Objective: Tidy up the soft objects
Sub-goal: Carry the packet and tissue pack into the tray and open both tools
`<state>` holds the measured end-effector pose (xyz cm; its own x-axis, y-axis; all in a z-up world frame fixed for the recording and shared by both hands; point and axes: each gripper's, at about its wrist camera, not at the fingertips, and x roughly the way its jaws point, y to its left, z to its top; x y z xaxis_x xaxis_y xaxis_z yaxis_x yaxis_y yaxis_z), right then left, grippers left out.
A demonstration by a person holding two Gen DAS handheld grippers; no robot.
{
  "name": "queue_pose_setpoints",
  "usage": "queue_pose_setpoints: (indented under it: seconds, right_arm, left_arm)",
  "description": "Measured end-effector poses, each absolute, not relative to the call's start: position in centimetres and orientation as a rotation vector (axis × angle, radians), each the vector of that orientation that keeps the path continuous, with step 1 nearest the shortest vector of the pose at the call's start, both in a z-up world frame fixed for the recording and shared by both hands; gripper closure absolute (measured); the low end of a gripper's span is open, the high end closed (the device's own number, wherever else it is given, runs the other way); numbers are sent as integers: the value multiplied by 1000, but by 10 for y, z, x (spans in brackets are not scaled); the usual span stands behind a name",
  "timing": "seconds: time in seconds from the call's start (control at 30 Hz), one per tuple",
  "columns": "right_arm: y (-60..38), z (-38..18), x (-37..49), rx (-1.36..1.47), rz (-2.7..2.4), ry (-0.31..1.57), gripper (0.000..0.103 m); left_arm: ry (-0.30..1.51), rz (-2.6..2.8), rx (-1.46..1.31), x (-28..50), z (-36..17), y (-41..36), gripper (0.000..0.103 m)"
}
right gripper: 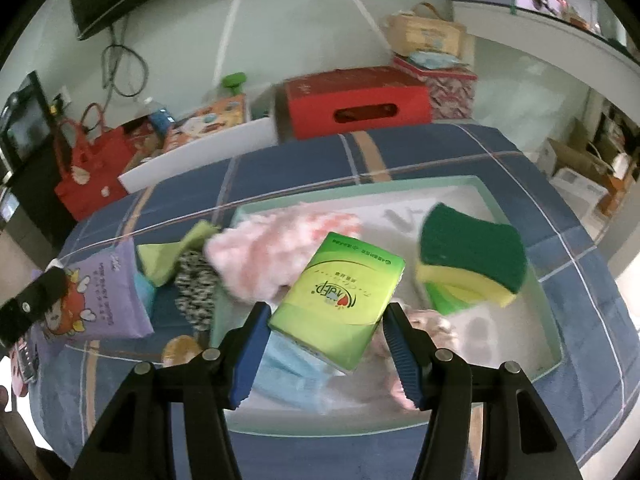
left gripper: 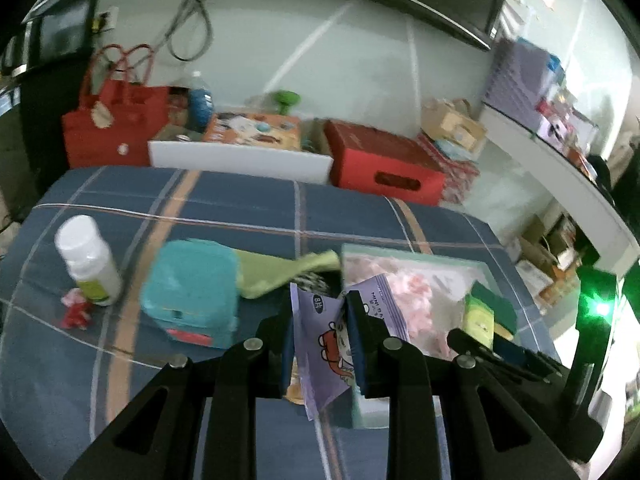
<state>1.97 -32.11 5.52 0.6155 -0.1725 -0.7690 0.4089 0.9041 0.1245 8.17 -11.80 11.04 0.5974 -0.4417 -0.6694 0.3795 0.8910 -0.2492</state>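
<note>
Surface: a bed (right gripper: 460, 152) under a blue plaid cover carries everything.
Left gripper (left gripper: 320, 320): jaws narrowed and clamped on a purple pouch (left gripper: 324, 344) with a cartoon print; the pouch stands between the blue pads, lifted above the cover near the tray's left edge. In the right view the same pouch (right gripper: 100, 292) shows at the left, with the left gripper's black finger across it.
Right gripper (right gripper: 326, 336): jaws about half open, closed on a green tissue pack (right gripper: 340, 300), which sits tilted between the pads above the tray's near part.
Tray (right gripper: 516, 216): shallow, pale green rim, white floor, lying on the right half of the bed.
In the tray: a pink fluffy cloth (right gripper: 280, 248) at the left side, spilling toward the rim; a green-and-yellow sponge (right gripper: 472, 256) at the right side; a light blue soft thing (right gripper: 292, 380) at the near edge, under the tissue pack, too blurred to name.
Just left of the tray: a green cloth (left gripper: 280, 272) and a black-and-white patterned cloth (right gripper: 196, 280) on the cover, touching each other.
Left part of the bed: a teal box (left gripper: 192, 292) beside the green cloth; a white bottle (left gripper: 88, 260) upright near the left edge; a small red toy (left gripper: 76, 308) at the bottle's foot.
Beyond the far edge: a red carton (right gripper: 352, 100) and a red bag (left gripper: 116, 120).
</note>
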Motion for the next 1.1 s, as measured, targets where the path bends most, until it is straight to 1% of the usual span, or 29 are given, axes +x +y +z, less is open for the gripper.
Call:
queue_pose_setpoints:
  seconds: [0.53,0.93,1.1]
  right_arm:
    - [-363,27,12,370,-401,907,42]
    - [-383,15,6,406,-451,919,42]
    - [-384,17,6,411,-444,912,42]
  left_arm:
    - [847,-620,-37,87,73,-190,78]
    - [933,-627,-13,96,37,-214,78]
    - [954,-623,-14,100,31,-217,77]
